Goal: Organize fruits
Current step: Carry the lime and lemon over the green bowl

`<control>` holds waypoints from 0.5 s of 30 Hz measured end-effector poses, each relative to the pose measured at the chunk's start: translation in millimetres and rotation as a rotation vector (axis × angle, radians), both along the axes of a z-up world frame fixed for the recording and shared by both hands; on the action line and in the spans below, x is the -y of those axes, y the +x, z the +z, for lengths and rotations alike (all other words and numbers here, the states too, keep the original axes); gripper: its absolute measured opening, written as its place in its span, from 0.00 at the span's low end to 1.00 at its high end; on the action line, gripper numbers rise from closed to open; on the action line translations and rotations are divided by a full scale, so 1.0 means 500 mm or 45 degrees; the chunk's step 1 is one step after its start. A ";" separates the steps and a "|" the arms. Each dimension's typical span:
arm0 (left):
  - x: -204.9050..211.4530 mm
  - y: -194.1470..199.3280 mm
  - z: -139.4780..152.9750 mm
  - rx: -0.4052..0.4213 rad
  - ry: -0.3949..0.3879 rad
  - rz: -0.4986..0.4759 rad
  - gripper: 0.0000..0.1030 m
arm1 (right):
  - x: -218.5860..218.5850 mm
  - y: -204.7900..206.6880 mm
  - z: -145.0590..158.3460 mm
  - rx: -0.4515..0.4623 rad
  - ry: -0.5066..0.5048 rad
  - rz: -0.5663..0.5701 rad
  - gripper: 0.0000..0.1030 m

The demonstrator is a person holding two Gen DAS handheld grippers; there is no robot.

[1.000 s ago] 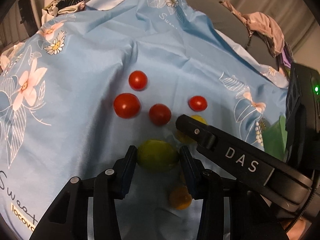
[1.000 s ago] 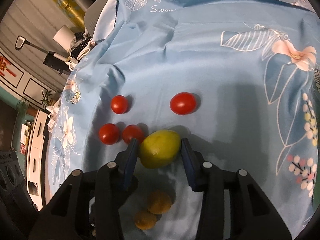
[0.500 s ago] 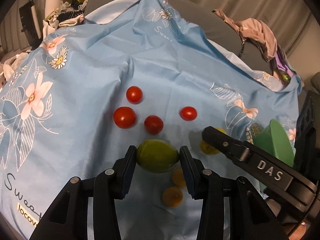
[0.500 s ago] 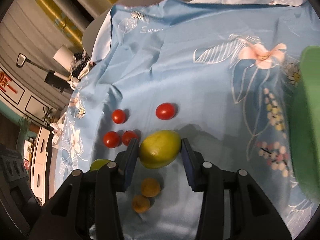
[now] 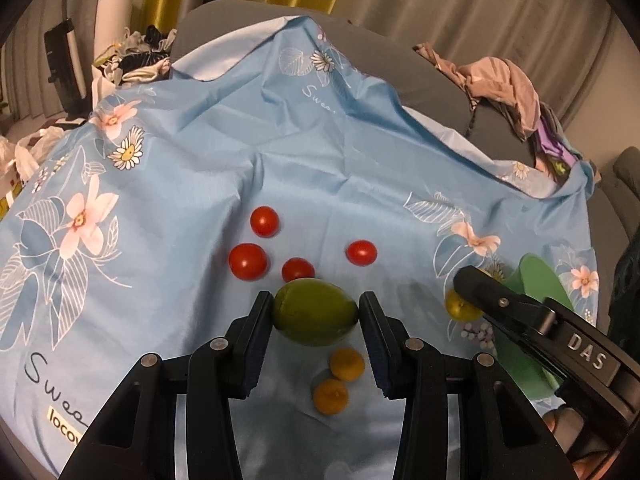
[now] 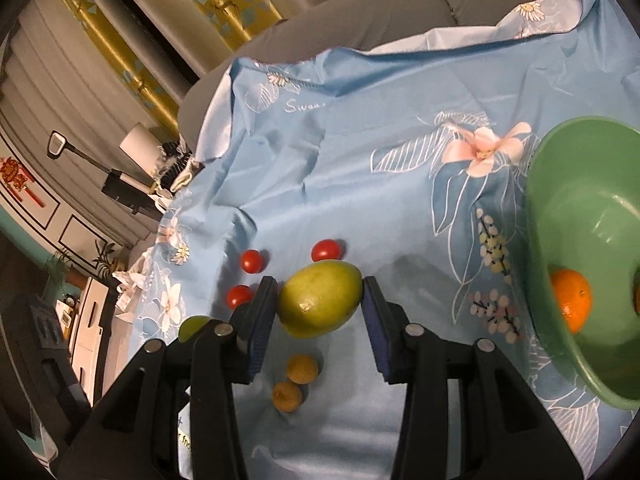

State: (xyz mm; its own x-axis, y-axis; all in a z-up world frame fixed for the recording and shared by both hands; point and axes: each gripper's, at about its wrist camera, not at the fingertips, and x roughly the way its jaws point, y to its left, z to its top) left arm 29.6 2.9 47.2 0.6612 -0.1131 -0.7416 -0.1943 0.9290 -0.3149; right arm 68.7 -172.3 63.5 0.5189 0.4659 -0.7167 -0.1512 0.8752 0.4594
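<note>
Left hand-held gripper clamps green fruit; right hand-held gripper clamps yellow-green fruit.

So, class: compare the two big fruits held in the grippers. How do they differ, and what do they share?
The fruit in the left gripper is a darker green lemon; the one in the right gripper is a paler yellow-green lemon. The green one hangs above the tomatoes; the yellow one hangs nearer the green bowl, which holds an orange. Both are oval, similar in size, and pinched at their ends.
</note>
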 end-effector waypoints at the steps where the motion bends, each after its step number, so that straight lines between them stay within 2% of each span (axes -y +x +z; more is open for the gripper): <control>1: 0.002 -0.002 0.004 0.010 0.001 -0.002 0.43 | 0.001 -0.002 0.003 0.006 0.004 -0.002 0.42; 10: 0.042 -0.005 0.046 0.090 0.009 -0.048 0.43 | 0.039 -0.022 0.046 0.098 0.039 -0.044 0.42; 15: 0.079 0.011 0.068 0.118 0.019 -0.082 0.43 | 0.085 -0.035 0.073 0.157 0.038 -0.121 0.42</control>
